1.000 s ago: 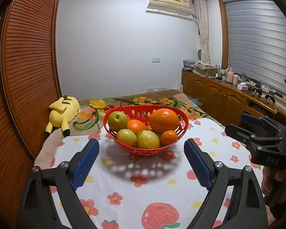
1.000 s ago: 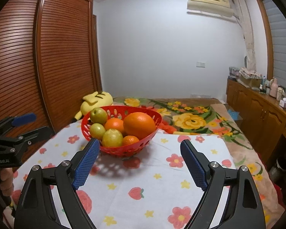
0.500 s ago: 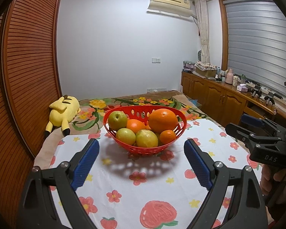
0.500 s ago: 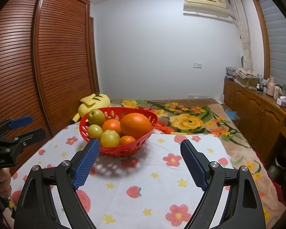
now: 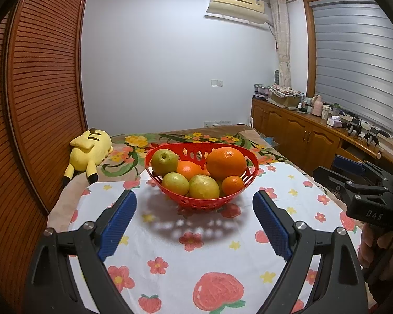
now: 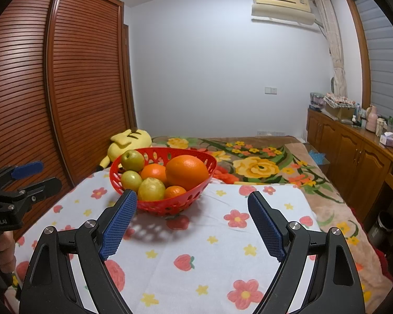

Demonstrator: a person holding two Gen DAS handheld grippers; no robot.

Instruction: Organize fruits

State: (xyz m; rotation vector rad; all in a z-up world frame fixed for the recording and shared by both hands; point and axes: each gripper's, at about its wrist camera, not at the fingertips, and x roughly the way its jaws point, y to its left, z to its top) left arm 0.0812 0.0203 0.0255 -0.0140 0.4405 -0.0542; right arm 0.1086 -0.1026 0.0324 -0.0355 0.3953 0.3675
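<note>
Red basket [image 5: 201, 204] sits on the flowered cloth [image 5: 196, 256] with every visible fruit heaped in it, big orange [image 5: 226, 162] on top; nudging the pile could roll it out over the low rim. Left gripper [image 5: 194, 225] and right gripper [image 6: 192, 222] are both spread wide, empty, short of the basket. Plush toy [image 5: 89, 151] lies behind-left, nothing blocks the approach.

Each fisheye camera looks forward and slightly down along its own hand-held gripper over the flowered cloth, the left view facing the red fruit basket [image 5: 201, 204] nearly head-on from close by, the right view seeing the same basket [image 6: 170, 206] left of centre, both sharing the yellow plush toy [image 5: 89, 149].
</note>
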